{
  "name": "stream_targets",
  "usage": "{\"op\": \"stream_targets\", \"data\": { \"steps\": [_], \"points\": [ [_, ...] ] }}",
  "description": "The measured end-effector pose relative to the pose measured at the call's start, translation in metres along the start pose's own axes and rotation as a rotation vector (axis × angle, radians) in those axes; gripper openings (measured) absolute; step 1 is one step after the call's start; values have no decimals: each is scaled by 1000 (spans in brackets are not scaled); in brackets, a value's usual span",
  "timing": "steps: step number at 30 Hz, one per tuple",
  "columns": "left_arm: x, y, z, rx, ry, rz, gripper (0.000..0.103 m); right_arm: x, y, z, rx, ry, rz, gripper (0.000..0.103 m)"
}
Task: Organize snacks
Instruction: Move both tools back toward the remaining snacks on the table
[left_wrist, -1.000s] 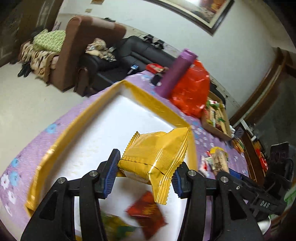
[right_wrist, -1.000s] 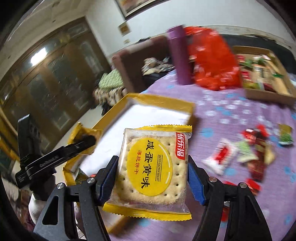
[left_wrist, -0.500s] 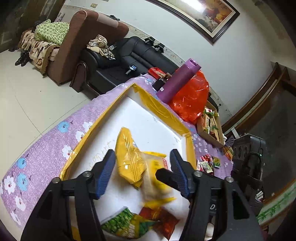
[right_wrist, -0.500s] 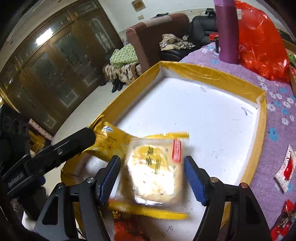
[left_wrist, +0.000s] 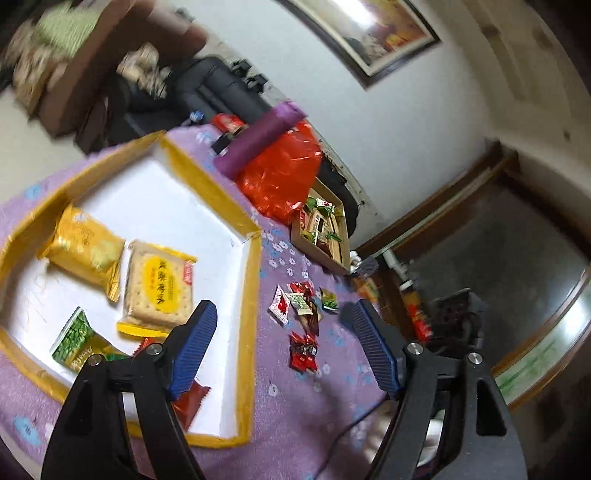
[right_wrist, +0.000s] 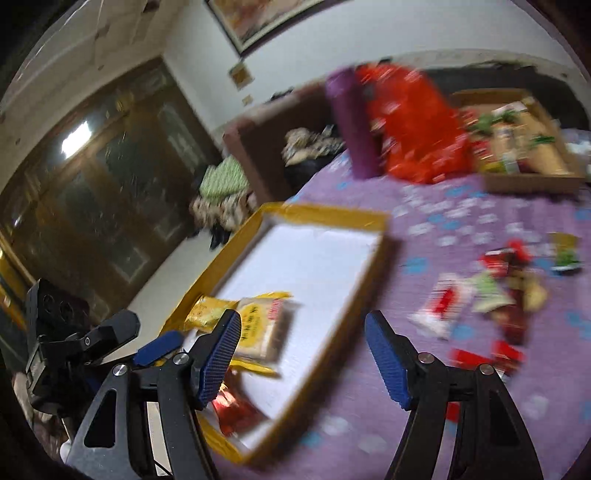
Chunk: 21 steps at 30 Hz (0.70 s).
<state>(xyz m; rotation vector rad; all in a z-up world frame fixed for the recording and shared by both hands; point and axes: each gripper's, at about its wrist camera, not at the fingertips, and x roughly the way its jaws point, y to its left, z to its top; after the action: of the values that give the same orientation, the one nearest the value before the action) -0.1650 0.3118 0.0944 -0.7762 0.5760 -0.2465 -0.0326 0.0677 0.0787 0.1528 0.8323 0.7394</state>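
Note:
A white tray with a yellow rim (left_wrist: 255, 273) (right_wrist: 373, 258) lies on the purple flowered tablecloth. In it lie a gold packet (left_wrist: 86, 253), a salted-egg biscuit pack (left_wrist: 159, 286) (right_wrist: 258, 325), a green packet (left_wrist: 75, 339) and a red packet (left_wrist: 190, 402) (right_wrist: 232, 410). Several small loose snacks (left_wrist: 299, 314) (right_wrist: 491, 295) lie on the cloth to the right of the tray. My left gripper (left_wrist: 282, 343) is open and empty above the tray's right rim. My right gripper (right_wrist: 301, 354) is open and empty over the tray's near right edge. The left gripper also shows in the right wrist view (right_wrist: 122, 336).
A purple bottle (left_wrist: 258, 136) (right_wrist: 351, 125) and a red plastic bag (left_wrist: 284, 173) (right_wrist: 413, 122) stand behind the tray. A cardboard box of snacks (left_wrist: 325, 229) (right_wrist: 517, 147) sits at the back right. A sofa and armchair stand beyond the table.
Both grippers opened and let go: the gold packet and the biscuit pack now lie in the tray. Both grippers have drawn back and swung right towards the loose snacks.

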Motion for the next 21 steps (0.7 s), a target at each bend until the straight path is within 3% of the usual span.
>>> {"op": "stream_targets", "data": {
  "steps": [3,4,6,7,8,9,11,12,14,19,21],
  "points": [
    [-18,-53,-9,163,-65,155,83,-57,-20,-7,13,-99,-56,72],
    [-23,-67,-13,201,-77,174,88,-79,-28,-11,18,-136,-81,73],
    [-30,-90,-22,229,-66,108,92,-123,-40,-18,32,-198,-117,73],
    [-29,-95,-27,220,-36,29,101,-137,-43,-19,36,-217,-130,73],
    [-22,-101,-36,200,25,-84,103,-162,-49,-23,40,-252,-155,73],
    [-15,-107,-47,181,81,-148,103,-180,-51,-24,38,-280,-173,73],
    [-10,-118,-59,211,92,-65,103,-225,-54,-29,16,-354,-230,73],
    [-13,-128,-63,261,58,8,103,-243,-55,-30,4,-384,-258,73],
    [-33,-144,-64,324,-40,77,103,-284,-53,-34,-30,-448,-330,73],
    [-113,-211,-46,532,-316,155,103,-378,-43,-28,-71,-587,-476,73],
    [-141,-238,-37,616,-424,139,103,-426,-38,-20,-64,-671,-503,73]
  ]
}}
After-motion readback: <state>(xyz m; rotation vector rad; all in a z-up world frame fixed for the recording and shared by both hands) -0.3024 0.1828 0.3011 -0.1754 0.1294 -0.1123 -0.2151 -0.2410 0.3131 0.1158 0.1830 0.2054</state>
